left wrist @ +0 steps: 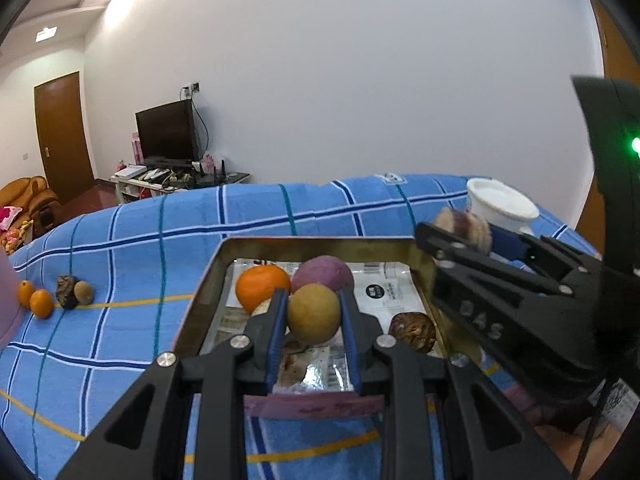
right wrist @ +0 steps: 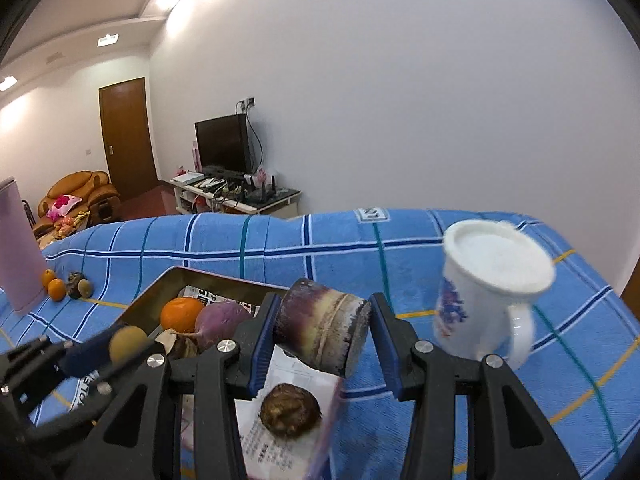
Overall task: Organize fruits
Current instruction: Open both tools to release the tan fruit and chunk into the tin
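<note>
The left gripper (left wrist: 314, 312) is clenched on a round tan fruit (left wrist: 314, 312), its blue-padded fingers (left wrist: 280, 320) pressing both sides, and it holds the fruit above the metal tray (left wrist: 208, 280). The right gripper (right wrist: 323, 334) holds a short purple-and-cream cut stalk piece (right wrist: 323, 332) between its jaws; the left pad touches the piece, while at the right pad I cannot tell whether there is contact. This piece hangs over the right edge of the tray.

The tray rests on a blue checked cloth (left wrist: 120, 248) and is lined with printed paper (left wrist: 384, 284). Inside the tray, at its far left corner, lies an orange (left wrist: 261, 286), and a purple round fruit (left wrist: 323, 274) touches it on the right. A brown, rough-skinned fruit (left wrist: 412, 331) lies near the tray's right wall, apart from the others. From the right wrist view a pale brown scrap (right wrist: 176, 340) shows in the tray just in front of the orange, too blurred to name.

Well left of the tray, on the cloth, sit two small oranges (left wrist: 36, 298), a dark lumpy fruit (left wrist: 66, 291) and a small tan fruit (left wrist: 84, 292), in a close row beside a pink upright object (right wrist: 18, 248). Right of the tray stands a white mug (right wrist: 490, 292) with a blue print
</note>
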